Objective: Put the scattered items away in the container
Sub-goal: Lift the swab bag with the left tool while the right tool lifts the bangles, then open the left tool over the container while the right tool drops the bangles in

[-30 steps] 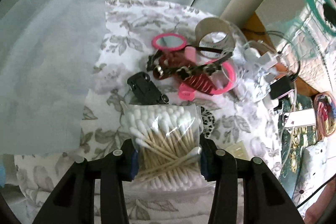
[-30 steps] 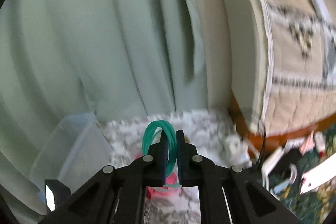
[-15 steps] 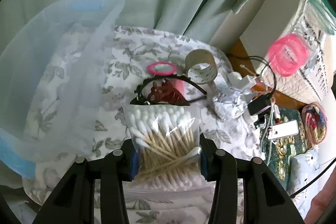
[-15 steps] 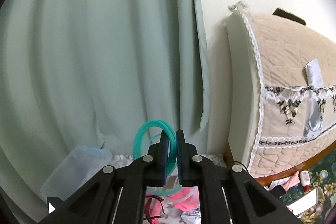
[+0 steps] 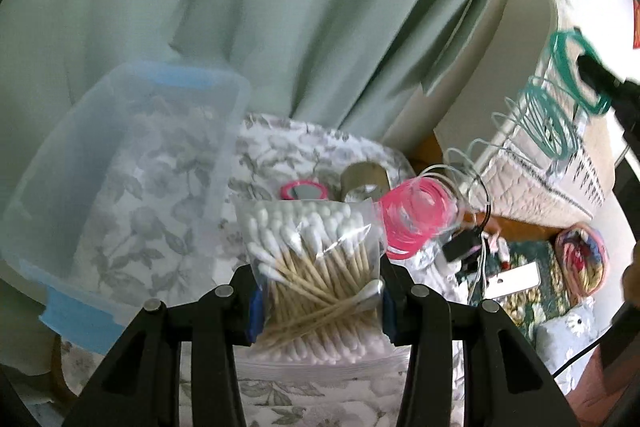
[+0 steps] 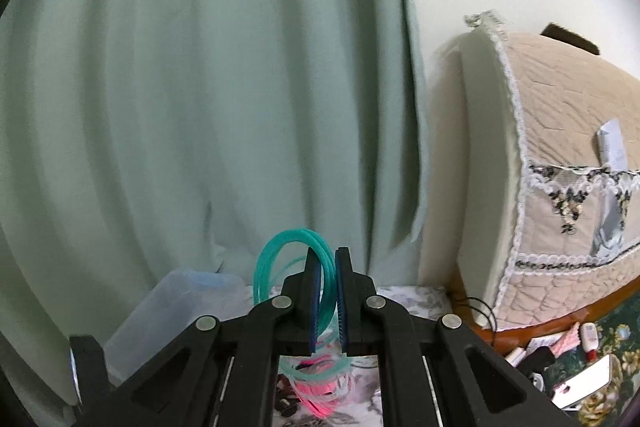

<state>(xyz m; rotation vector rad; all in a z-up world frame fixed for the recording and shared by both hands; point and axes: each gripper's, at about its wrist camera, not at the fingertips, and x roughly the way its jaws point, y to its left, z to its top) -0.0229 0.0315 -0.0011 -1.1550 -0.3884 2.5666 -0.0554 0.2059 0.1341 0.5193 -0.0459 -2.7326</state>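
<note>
My left gripper [image 5: 320,291] is shut on a clear bag of cotton swabs [image 5: 316,259], held above the floral table [image 5: 304,143]. The clear plastic container [image 5: 224,147] with blue handles stands on the table's left side, beyond and left of the bag. My right gripper [image 6: 328,267] is shut on a teal springy coil [image 6: 280,255]. In the left wrist view this gripper [image 5: 592,67] is high at the right, and the teal coil [image 5: 560,107] stretches down from it to a pink coiled end [image 5: 412,223] that hangs above the table. A pink mirror [image 5: 304,190] and a tape roll [image 5: 364,179] lie behind the bag.
A green curtain [image 5: 280,7] hangs close behind the table. A quilted, lace-edged cushion [image 6: 560,187] stands at the right. Below it the floor holds cables, a white phone [image 5: 516,277] and a colourful pouch [image 5: 584,259].
Both grippers have risen. The swab bag has come up from the table and the container now shows whole at the left. The coil has stretched and its pink end has left the table.
</note>
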